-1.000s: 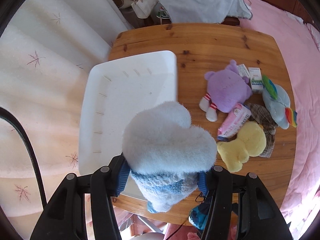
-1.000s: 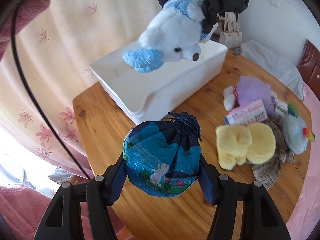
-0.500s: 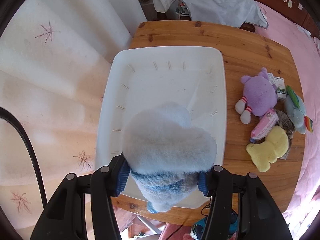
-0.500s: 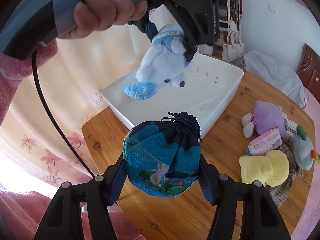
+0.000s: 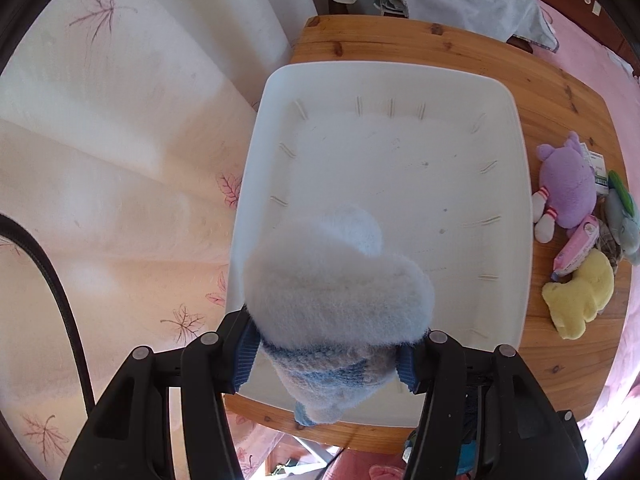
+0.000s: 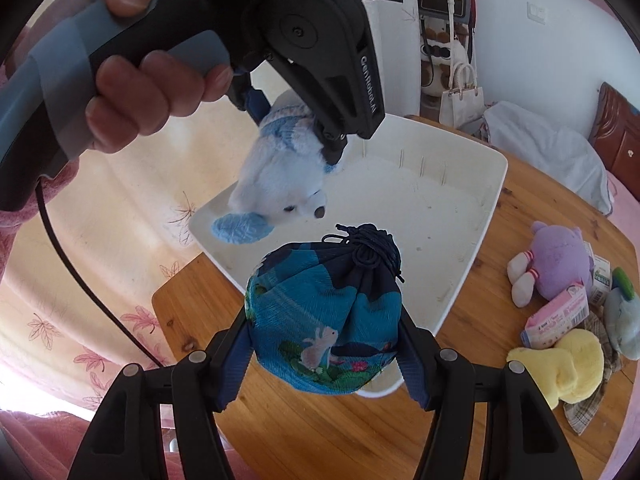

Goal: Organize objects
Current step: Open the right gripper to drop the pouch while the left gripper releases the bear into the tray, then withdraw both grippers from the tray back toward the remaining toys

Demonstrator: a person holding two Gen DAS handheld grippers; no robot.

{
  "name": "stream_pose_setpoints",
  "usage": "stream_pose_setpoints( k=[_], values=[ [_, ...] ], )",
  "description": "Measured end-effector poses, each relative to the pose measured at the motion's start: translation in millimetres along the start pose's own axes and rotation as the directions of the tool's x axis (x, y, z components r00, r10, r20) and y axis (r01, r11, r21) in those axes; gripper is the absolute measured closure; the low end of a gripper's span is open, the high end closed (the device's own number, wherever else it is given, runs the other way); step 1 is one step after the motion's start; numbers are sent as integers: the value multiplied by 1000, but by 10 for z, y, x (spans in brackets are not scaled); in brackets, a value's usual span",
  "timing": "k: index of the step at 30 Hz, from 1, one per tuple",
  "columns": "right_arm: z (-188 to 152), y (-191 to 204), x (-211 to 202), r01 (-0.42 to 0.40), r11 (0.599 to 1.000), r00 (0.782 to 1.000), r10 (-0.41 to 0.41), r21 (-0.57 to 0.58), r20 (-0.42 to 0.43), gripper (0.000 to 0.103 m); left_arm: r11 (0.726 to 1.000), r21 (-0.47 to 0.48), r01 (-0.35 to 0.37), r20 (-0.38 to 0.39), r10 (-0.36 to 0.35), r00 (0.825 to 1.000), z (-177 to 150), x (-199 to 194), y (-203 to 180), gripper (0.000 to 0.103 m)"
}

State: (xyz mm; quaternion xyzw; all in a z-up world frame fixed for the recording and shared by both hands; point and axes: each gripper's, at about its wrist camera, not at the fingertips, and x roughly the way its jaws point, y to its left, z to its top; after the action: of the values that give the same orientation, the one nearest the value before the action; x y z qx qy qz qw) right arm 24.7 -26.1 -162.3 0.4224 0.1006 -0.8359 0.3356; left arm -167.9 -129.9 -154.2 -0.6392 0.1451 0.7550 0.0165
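My left gripper (image 5: 325, 360) holds a pale blue plush bear (image 5: 336, 296) by its knitted blue body, head down, above the near left corner of the white bin (image 5: 400, 76). Its jaws are opening, with the bear still between the pads. The right wrist view shows the same bear (image 6: 280, 176) hanging from the left gripper (image 6: 294, 126), with a hand (image 6: 140, 96) on the handle. My right gripper (image 6: 326, 344) is shut on a blue drawstring pouch (image 6: 324, 312) printed with a rabbit, held above the bin's near edge (image 6: 440, 130).
The bin stands on a round wooden table (image 5: 440, 44). To its right lie a purple plush (image 5: 568, 192), a pink pack (image 5: 576, 248), a yellow plush (image 5: 580, 296) and a grey-blue plush (image 5: 624, 216). A curtain (image 5: 140, 160) hangs on the left.
The left gripper has carried the bear from beside the bin to over its inside and a little lower. The right gripper, with the pouch, has moved closer to the bin.
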Motion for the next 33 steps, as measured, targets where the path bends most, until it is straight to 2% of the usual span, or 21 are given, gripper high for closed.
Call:
stream_pose_setpoints(
  k=[4, 11, 13, 16, 19, 26, 29, 33],
  values=[
    [39, 18, 60, 20, 999, 1000, -20, 30, -8, 36, 1000, 17, -17, 1, 17, 1000, 4, 38, 62, 41],
    [47, 35, 129, 45, 997, 999, -43, 57, -26, 32, 999, 10, 40, -5, -40, 999, 27, 39, 171, 40],
    [45, 37, 129, 60, 996, 998, -59, 64, -23, 28, 999, 9, 50, -11, -50, 999, 43, 44, 189, 41],
    [49, 31, 77, 65, 994, 998, -66, 88, 17, 22, 999, 6, 48, -12, -48, 999, 58, 37, 214, 40],
    [86, 1, 40, 70, 991, 996, -76, 118, 46, 22, 999, 3, 40, 5, -40, 999, 86, 15, 238, 35],
    [136, -168, -109, 107, 969, 981, -140, 223, 136, 21, 995, 3, 96, 68, -95, 993, 164, -84, 220, 35],
    [112, -292, -220, 130, 953, 967, -182, 274, 176, 21, 989, 15, 147, 139, -148, 979, 182, -165, 148, 35],
    [22, -492, -370, 161, 926, 946, -243, 341, 216, 20, 972, 27, 233, 257, -231, 938, 182, -334, 51, 35]
  ],
)
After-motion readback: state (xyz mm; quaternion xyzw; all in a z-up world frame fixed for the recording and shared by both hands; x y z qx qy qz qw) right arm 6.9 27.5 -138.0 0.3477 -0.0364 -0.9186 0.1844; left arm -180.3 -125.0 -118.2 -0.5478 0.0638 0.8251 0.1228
